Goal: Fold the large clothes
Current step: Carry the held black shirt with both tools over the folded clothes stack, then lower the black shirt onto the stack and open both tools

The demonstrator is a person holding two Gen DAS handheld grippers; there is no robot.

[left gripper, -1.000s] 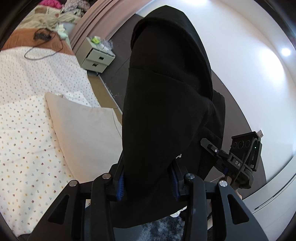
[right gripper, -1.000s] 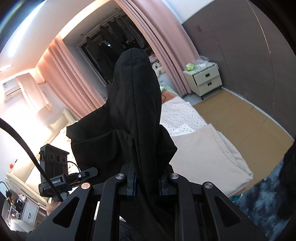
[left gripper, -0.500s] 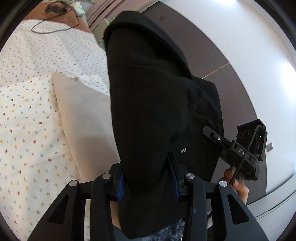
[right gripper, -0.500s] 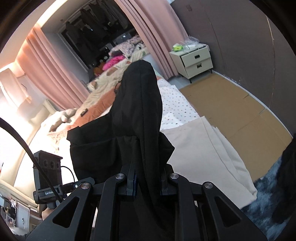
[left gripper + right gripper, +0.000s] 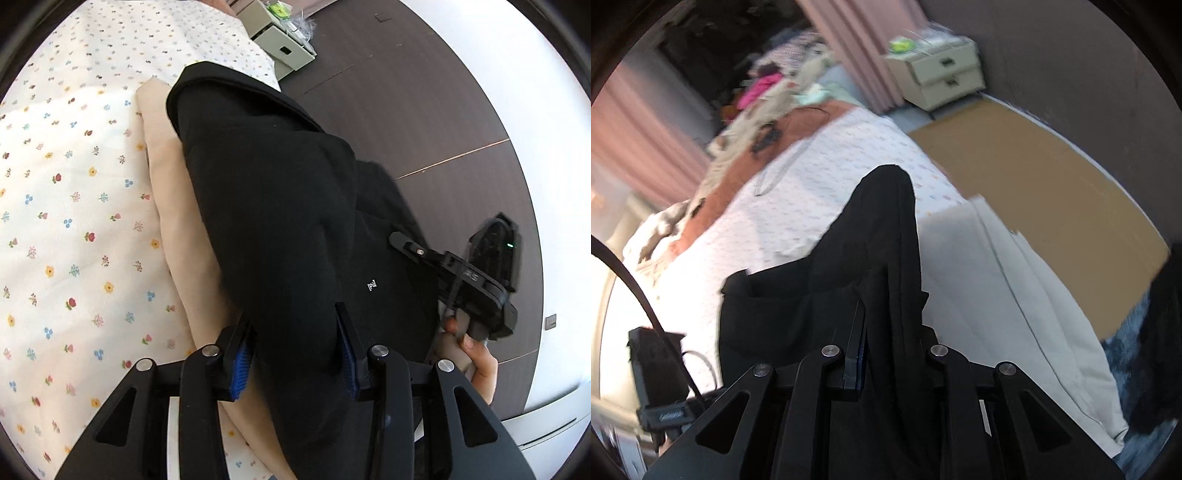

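A large black garment [image 5: 280, 206] hangs bunched between my two grippers, above the bed. My left gripper [image 5: 293, 354] is shut on a thick fold of it, the cloth filling the gap between the blue pads. My right gripper [image 5: 892, 354] is shut on another fold of the same garment [image 5: 882, 236], which rises in a hump ahead of the fingers. The right gripper's body also shows in the left wrist view [image 5: 476, 280], held by a hand. The garment's lower part is hidden under the grippers.
A bed with a flowered sheet [image 5: 62, 192] lies below, with a folded beige cloth [image 5: 173, 206] at its edge. A white nightstand [image 5: 938, 74] stands by the dark wall. Cardboard [image 5: 1034, 192] covers the floor. Loose clothes [image 5: 768, 96] are piled at the bed's far end.
Both grippers have tipped downward toward the bed with the garment still held. The garment's top has dropped lower over the beige cloth. The right wrist view is blurred by motion.
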